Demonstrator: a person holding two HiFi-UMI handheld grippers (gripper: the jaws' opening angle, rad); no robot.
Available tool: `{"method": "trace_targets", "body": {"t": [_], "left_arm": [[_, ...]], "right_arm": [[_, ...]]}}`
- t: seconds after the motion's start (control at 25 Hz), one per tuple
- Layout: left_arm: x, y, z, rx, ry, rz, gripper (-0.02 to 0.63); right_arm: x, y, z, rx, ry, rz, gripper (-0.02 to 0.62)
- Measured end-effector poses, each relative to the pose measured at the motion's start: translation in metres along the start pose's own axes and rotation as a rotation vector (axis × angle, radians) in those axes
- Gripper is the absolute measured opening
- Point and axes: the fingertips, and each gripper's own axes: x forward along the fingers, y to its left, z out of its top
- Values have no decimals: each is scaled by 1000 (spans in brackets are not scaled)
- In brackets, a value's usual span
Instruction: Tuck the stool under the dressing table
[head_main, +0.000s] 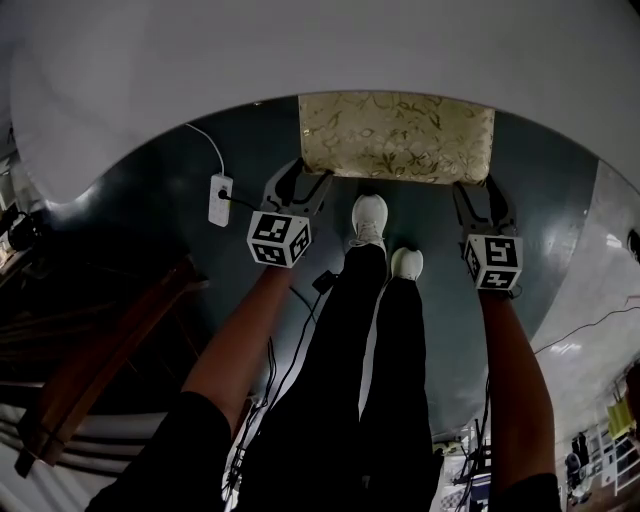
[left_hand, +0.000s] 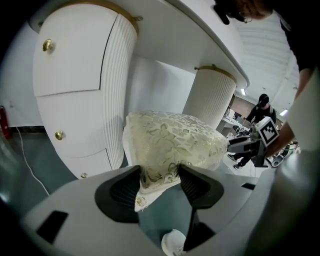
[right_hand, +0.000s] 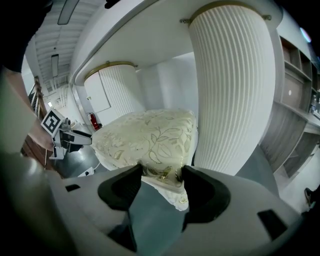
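Note:
The stool (head_main: 396, 137) has a cream cushion with a gold leaf pattern, and its far part lies under the white dressing table (head_main: 300, 50). My left gripper (head_main: 305, 175) is shut on the cushion's near left corner, and my right gripper (head_main: 478, 190) is shut on the near right corner. In the left gripper view the jaws of the left gripper (left_hand: 160, 177) pinch the stool's (left_hand: 175, 137) corner beside the drawer pedestal (left_hand: 80, 90). In the right gripper view the right gripper (right_hand: 161, 175) clamps the stool's (right_hand: 145, 135) corner next to the ribbed pedestal (right_hand: 230, 90).
A white power strip (head_main: 219, 198) with a cable lies on the dark floor left of the stool. The person's white shoes (head_main: 369, 220) stand just behind the stool between the grippers. Dark wooden furniture (head_main: 100, 350) stands at the left. A red extinguisher (right_hand: 92, 121) stands by the far pedestal.

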Motion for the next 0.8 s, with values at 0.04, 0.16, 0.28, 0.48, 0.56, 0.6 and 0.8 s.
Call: {"method": "trace_targets", "body": {"t": [0.04, 0.16, 0.28, 0.48, 0.56, 0.6, 0.8], "left_arm": [[0, 0, 0, 2, -2, 0, 259], [2, 1, 0, 7, -3, -1, 259], [1, 1, 1, 8, -3, 0, 259], [0, 1, 4, 2, -9, -7, 259], [-1, 1, 4, -3, -1, -7, 259], [-1, 1, 4, -6, 1, -6, 259], [-2, 0, 5, -9, -11, -7, 259]], "right_arm": [[0, 0, 1, -2, -8, 1, 253], [1, 0, 4, -6, -31, 4, 253], [1, 1, 3, -3, -32, 1, 253], [-1, 0, 7, -7, -34, -2, 253], [-2, 2, 9, -6, -39, 0, 253], [-2, 2, 9, -7, -39, 0, 253], [-4, 1, 8, -13, -33, -5, 253]]}}
